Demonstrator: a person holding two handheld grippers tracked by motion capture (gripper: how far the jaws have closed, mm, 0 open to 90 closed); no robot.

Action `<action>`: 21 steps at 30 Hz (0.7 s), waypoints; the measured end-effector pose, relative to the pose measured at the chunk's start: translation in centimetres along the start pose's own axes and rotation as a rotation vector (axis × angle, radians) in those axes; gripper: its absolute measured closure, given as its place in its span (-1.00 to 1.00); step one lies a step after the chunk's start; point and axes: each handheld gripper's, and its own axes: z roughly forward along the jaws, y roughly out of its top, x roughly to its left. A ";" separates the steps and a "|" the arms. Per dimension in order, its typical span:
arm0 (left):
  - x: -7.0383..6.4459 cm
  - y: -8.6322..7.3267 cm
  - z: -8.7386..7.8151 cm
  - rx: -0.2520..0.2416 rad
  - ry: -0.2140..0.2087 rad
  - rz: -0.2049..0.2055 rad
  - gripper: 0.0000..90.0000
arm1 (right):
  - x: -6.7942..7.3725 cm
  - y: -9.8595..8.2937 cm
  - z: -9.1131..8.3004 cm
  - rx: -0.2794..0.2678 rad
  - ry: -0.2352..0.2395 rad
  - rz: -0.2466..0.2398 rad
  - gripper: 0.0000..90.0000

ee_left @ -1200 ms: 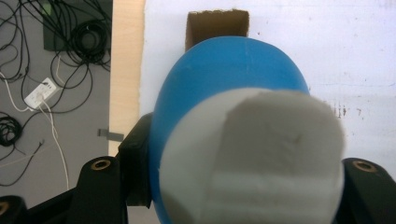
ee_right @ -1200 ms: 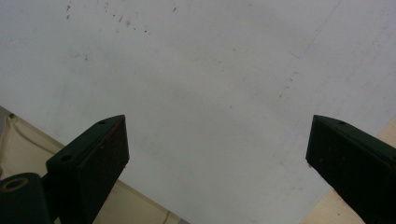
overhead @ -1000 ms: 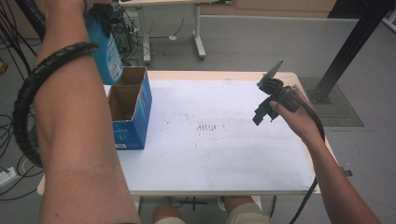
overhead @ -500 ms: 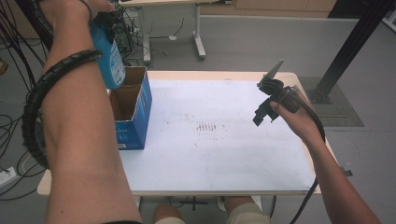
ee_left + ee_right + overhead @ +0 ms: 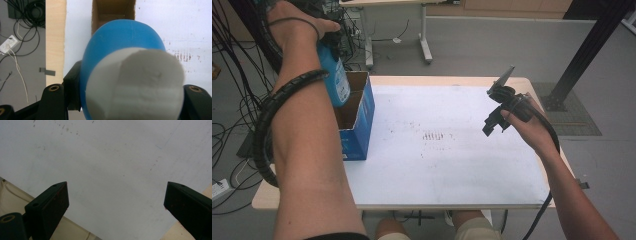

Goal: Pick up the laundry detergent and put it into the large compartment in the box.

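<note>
1. Blue bottle (image 5: 334,75), with a white cap (image 5: 135,85) that faces the left gripper view's camera, hangs in the air above the open cardboard box (image 5: 357,117) at the left side of the bench (image 5: 452,165).
2. Left claw (image 5: 125,97) grips the bottle, one black jaw pressed to each side of its body just below the cap.
3. In the left gripper view the box's open top lies directly under the bottle, its brown inside visible past the blue body.
4. Right claw (image 5: 116,202) is spread wide and holds nothing; it hovers over the bare white bench top, well apart from the box, near the right edge.
</note>
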 end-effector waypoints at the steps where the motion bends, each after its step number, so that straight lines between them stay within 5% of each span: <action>1: 0.1 0.0 0.3 0.002 -0.001 -0.001 -0.17 | 0.0 0.0 0.0 0.003 -0.001 0.000 -0.86; 21: 0.9 -0.3 6.0 0.047 -0.011 0.003 -0.17 | 0.7 0.2 0.5 0.016 -0.017 -0.006 -0.86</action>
